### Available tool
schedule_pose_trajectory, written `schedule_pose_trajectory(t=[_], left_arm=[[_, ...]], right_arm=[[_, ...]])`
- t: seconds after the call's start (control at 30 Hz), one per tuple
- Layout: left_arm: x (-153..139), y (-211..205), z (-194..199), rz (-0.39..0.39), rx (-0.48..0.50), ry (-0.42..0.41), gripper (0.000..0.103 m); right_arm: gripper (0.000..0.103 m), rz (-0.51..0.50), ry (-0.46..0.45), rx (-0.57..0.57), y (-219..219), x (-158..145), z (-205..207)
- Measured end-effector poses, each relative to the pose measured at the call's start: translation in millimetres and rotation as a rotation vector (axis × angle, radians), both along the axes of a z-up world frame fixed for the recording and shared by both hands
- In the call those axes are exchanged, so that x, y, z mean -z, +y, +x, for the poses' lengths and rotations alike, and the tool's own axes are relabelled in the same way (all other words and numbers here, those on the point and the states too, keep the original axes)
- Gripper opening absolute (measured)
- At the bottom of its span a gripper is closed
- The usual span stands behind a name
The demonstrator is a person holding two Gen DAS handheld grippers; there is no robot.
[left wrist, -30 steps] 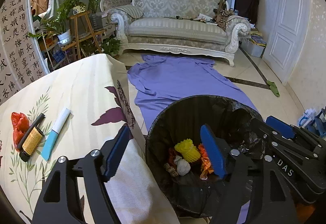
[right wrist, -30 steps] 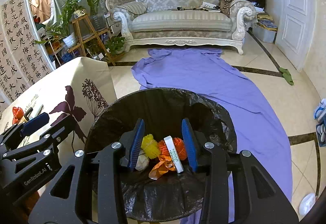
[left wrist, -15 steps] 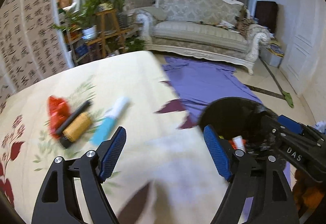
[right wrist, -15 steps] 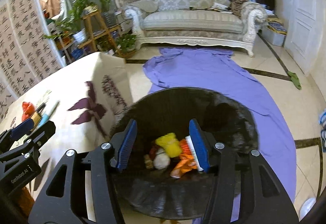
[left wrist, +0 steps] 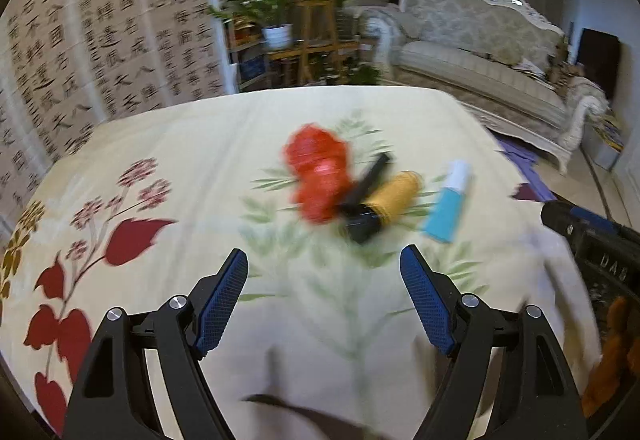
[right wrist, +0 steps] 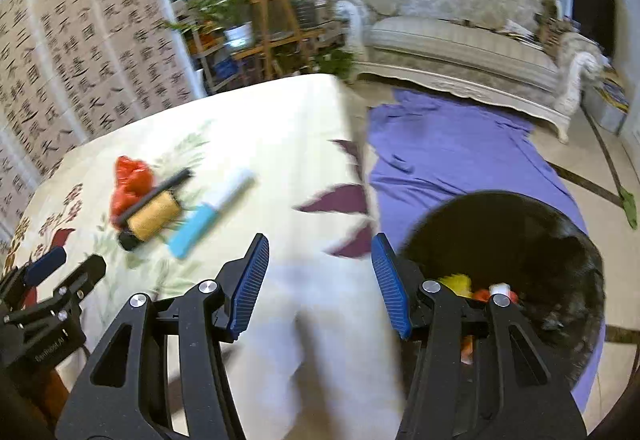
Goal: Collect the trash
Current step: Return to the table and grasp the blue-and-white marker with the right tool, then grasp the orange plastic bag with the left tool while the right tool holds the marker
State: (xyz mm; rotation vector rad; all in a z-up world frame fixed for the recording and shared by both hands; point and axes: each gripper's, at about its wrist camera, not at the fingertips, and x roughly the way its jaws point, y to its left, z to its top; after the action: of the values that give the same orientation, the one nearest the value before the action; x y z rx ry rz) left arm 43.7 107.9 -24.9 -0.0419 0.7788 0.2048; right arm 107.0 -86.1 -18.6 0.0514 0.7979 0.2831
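Note:
On the floral tablecloth lie a crumpled red wrapper, a black stick, a yellow tube with a black cap and a blue-and-white tube. My left gripper is open and empty, just short of them. In the right wrist view the same red wrapper, yellow tube and blue-and-white tube lie left of my right gripper, which is open and empty over the table edge. The black-lined trash bin stands at right with trash inside.
A purple cloth covers the floor beyond the bin. An ornate sofa and a plant stand stand at the back. A calligraphy screen runs along the left. The view is motion-blurred.
Both grippers have swung left from over the bin toward the table. The right gripper has opened wider, and a white tube it held now lies in the bin.

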Motion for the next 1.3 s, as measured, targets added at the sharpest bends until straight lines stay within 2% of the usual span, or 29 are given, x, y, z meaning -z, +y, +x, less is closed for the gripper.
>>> schedule_pose_trajectory(t=[0.2, 0.43, 0.5, 0.57, 0.63, 0.8, 1.3], left_arm=[[4.2, 32.8, -12.1, -0.012, -0.072, 0.006, 0.076], [6.9, 53.7, -15.2, -0.045, -0.092, 0.008, 0.076], [7.2, 55.7, -16.1, -0.053, -0.091, 0.007, 0.076], [7.9, 57.6, -15.4, -0.066, -0.084, 0.012, 0.076], [8.8, 60.2, -14.6, -0.077, -0.082, 0.014, 0.076], [8.5, 61.3, -10.1, -0.076, -0.073, 0.013, 0.076], [11.5, 53.5, 26.8, -0.064, -0.043, 0.031, 0.077]], right_arm=[[0.052, 0.012, 0.031, -0.060, 50.2, -1.5, 18.1], [0.052, -0.063, 0.079, -0.049, 85.5, 14.4, 39.2], [0.049, -0.076, 0.077, -0.064, 86.8, 13.8, 37.5], [0.034, -0.098, 0.070, -0.078, 87.5, 15.7, 35.2], [0.025, -0.107, 0.068, -0.087, 83.0, 15.4, 33.8], [0.011, -0.092, 0.072, -0.105, 69.0, 16.2, 33.3], [0.008, -0.088, 0.073, -0.144, 68.7, 17.5, 47.1]])
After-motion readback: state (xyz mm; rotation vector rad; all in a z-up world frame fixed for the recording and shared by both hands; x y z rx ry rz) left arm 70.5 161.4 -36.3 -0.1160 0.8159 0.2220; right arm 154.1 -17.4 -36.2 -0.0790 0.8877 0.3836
